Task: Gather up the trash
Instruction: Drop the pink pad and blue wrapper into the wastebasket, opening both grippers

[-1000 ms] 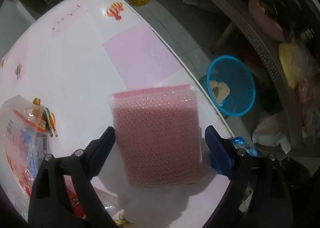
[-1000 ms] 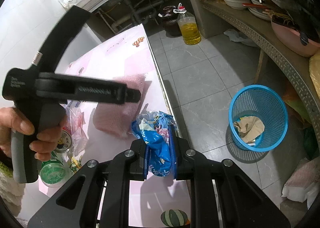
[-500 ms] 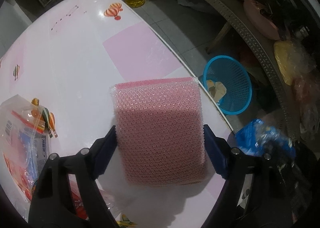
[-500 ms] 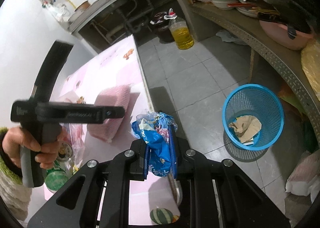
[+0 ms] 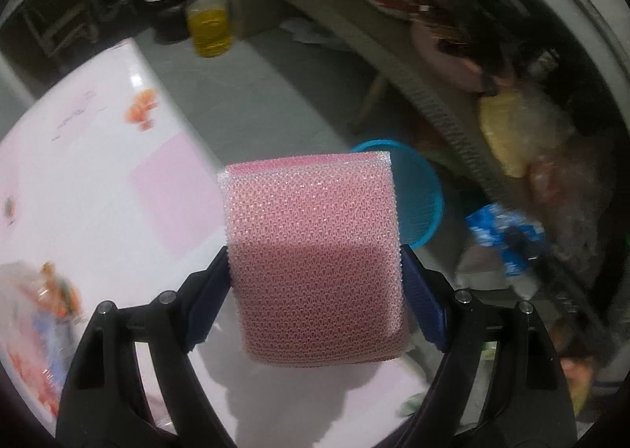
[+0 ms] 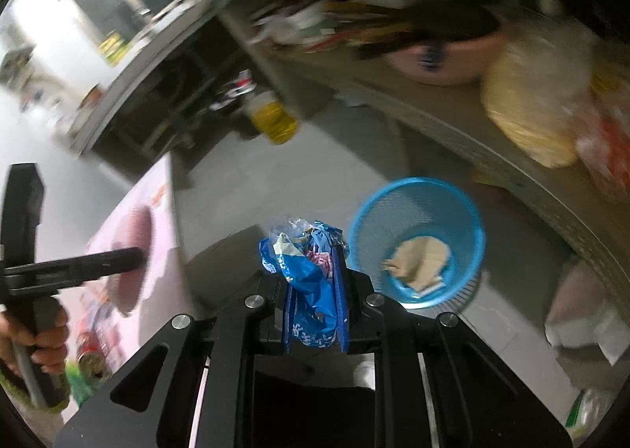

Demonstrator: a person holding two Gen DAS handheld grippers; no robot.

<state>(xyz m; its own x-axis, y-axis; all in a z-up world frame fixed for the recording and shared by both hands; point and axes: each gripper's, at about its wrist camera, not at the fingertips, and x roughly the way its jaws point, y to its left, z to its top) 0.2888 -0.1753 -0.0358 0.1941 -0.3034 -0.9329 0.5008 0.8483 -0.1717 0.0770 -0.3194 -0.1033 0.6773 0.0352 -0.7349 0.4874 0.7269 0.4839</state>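
A pink mesh-covered pad [image 5: 315,263] is pinched by its two sides in my left gripper [image 5: 315,257], lifted above the right edge of the pink table [image 5: 98,172]. It covers part of the blue mesh basket [image 5: 421,204] on the floor behind it. My right gripper [image 6: 315,278] is shut on a crumpled blue wrapper [image 6: 311,271], held over the grey floor just left of the blue basket [image 6: 417,188]. A beige scrap of paper [image 6: 421,259] lies in the basket. The right wrist view also shows the pink pad [image 6: 132,235], blurred, at the left.
Clear plastic bags with red print [image 5: 47,290] lie on the table's left side, and a can [image 6: 90,357] stands near a hand [image 6: 43,334]. A bottle of yellow oil [image 5: 208,26] stands on the floor. A cluttered shelf [image 5: 433,101] curves behind the basket.
The left gripper closed on the pink pad and lifted it off the table toward the basket. The right gripper carried the blue wrapper off the table's edge, out over the floor beside the basket.
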